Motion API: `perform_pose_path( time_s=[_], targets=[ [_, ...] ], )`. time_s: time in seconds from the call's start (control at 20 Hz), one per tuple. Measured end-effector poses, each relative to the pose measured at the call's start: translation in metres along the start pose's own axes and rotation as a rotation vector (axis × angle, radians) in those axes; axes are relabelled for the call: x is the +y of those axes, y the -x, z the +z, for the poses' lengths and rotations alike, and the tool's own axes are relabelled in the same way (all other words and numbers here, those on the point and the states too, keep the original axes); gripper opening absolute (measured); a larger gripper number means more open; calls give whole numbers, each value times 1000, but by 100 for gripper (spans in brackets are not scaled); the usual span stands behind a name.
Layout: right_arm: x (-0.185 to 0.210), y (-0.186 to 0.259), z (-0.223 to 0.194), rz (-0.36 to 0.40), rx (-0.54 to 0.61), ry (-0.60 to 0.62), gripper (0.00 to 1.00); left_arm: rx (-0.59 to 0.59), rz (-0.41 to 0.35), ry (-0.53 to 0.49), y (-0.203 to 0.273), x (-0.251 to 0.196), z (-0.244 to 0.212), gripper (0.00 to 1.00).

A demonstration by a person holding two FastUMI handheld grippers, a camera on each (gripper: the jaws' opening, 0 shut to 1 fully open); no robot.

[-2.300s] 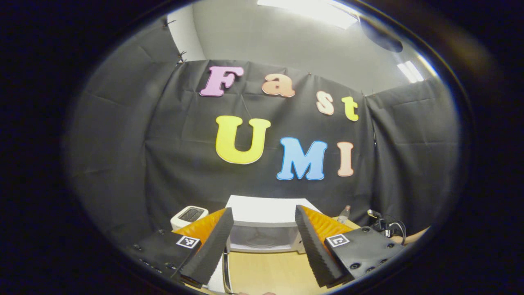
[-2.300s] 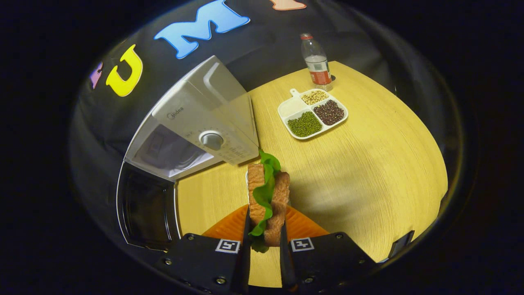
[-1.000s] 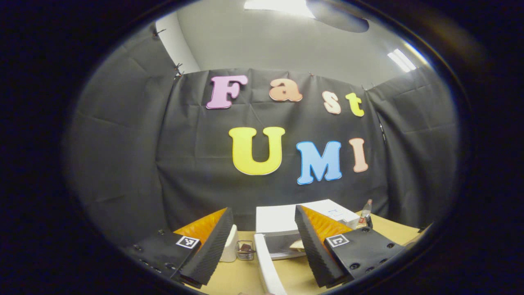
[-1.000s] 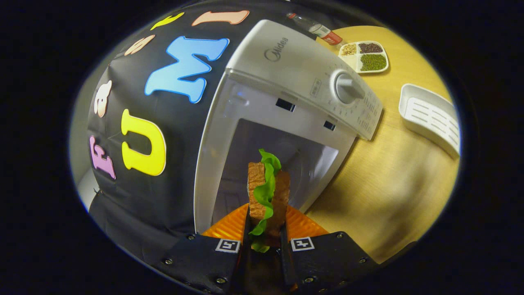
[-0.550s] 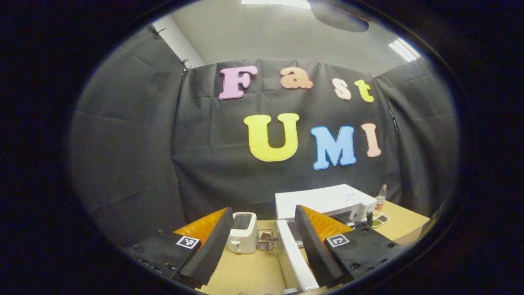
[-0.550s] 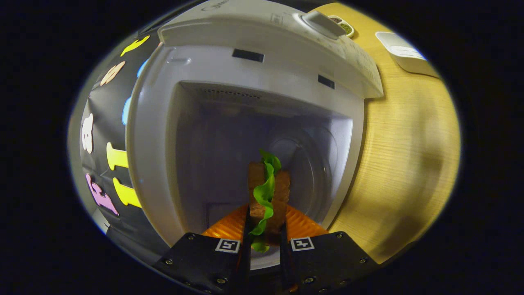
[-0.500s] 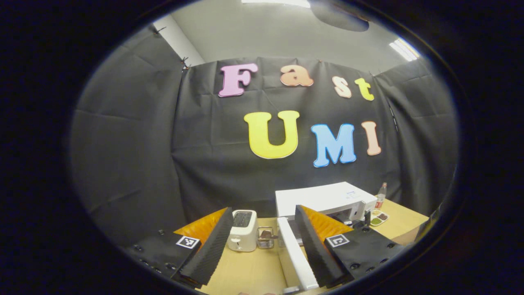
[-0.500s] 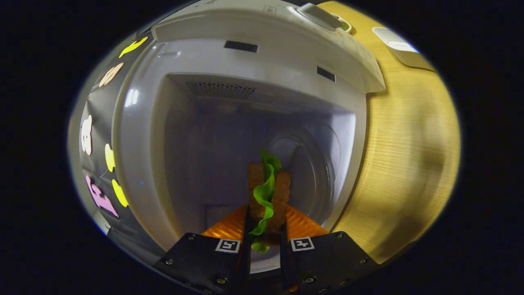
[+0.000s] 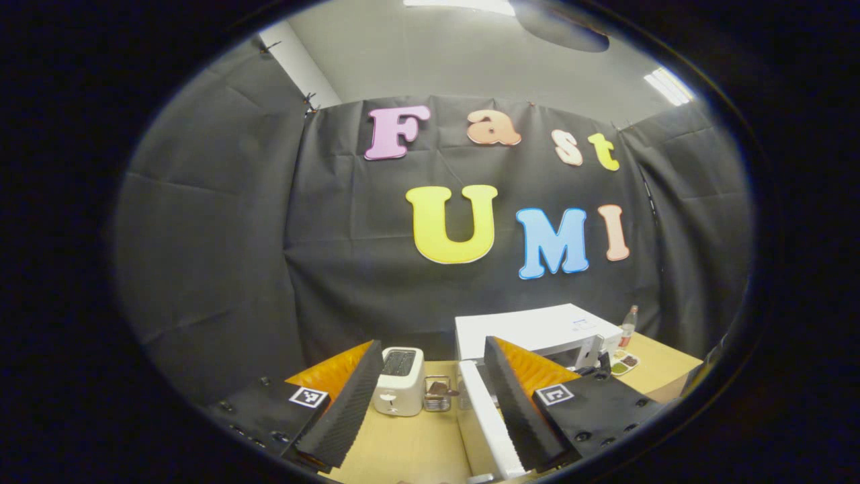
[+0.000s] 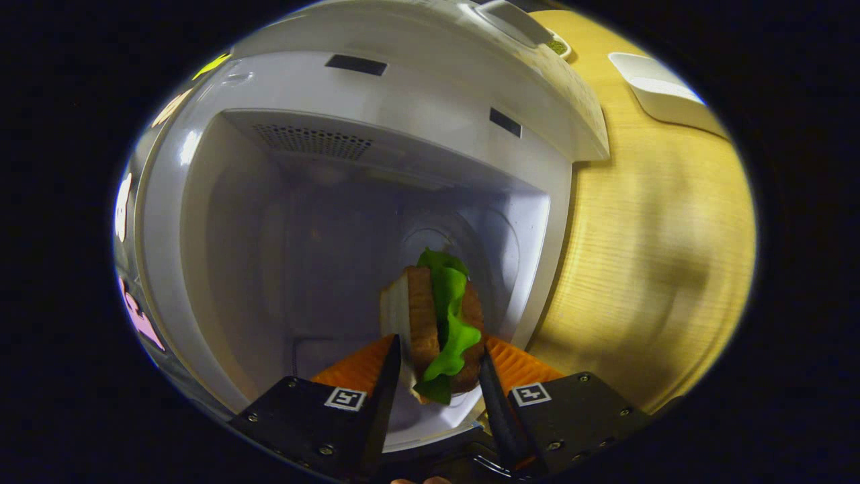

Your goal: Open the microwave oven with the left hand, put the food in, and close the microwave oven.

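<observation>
Inside the oven mouth: the sandwich (image 10: 440, 323) sits between the fingers of the right tool (image 10: 437, 386), over the glass plate (image 10: 500, 269) of the microwave (image 10: 376, 114).
Right tool: fingers spread wider than the sandwich; I cannot tell whether either one touches the bread, so the grip looks slack at best.
Left tool (image 9: 430, 396): fingers wide apart, holding nothing, raised well back from the oven.
Door (image 9: 489, 425): swung open, its edge running toward the left tool across the worktop (image 9: 410, 447).
Nearby: a toaster (image 9: 398, 380) beside the microwave, a bottle (image 9: 628, 323) beyond it, a white tray (image 10: 662, 87) on the far side.
Step, as I judge it: letting the food go onto the plate; closing the door is not yet done.
Risk: the sandwich stands on edge, so it may topple and shed its lettuce when released.
Risk: pulling the right tool out crookedly may drag the bread toward the sill, where the door would pinch it.
</observation>
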State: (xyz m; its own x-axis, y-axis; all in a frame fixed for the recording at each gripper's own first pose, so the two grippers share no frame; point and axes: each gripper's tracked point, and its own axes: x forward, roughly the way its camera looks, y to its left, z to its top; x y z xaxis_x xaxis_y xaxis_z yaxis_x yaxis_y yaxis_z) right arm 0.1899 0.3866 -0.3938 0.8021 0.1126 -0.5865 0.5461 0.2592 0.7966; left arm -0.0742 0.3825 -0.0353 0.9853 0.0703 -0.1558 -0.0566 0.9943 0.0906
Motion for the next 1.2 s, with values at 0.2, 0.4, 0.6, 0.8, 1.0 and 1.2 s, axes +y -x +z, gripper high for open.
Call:
perform_pose_path(
  time_s=[0.2, 0.4, 0.6, 0.8, 1.0, 1.2],
  targets=[
    [-16, 34, 21, -59, -11, 130, 82, 8, -36, 29, -7, -16, -7, 98],
    [-20, 74, 43, -61, -36, 191, 82, -11, -77, 89, -13, -33, -2, 98],
    [-10, 116, 59, -33, -37, 350, 82, -21, -112, 100, -21, -53, -1, 96],
    [-2, 160, 79, 4, -49, 532, 82, -31, -145, 106, -23, -75, 3, 96],
    [22, 211, 102, 72, -113, 705, 82, -41, -169, 103, -22, -95, 5, 98],
    [48, 260, 122, 146, -210, 944, 82, -37, -179, 110, -23, -111, 2, 96]
  ],
)
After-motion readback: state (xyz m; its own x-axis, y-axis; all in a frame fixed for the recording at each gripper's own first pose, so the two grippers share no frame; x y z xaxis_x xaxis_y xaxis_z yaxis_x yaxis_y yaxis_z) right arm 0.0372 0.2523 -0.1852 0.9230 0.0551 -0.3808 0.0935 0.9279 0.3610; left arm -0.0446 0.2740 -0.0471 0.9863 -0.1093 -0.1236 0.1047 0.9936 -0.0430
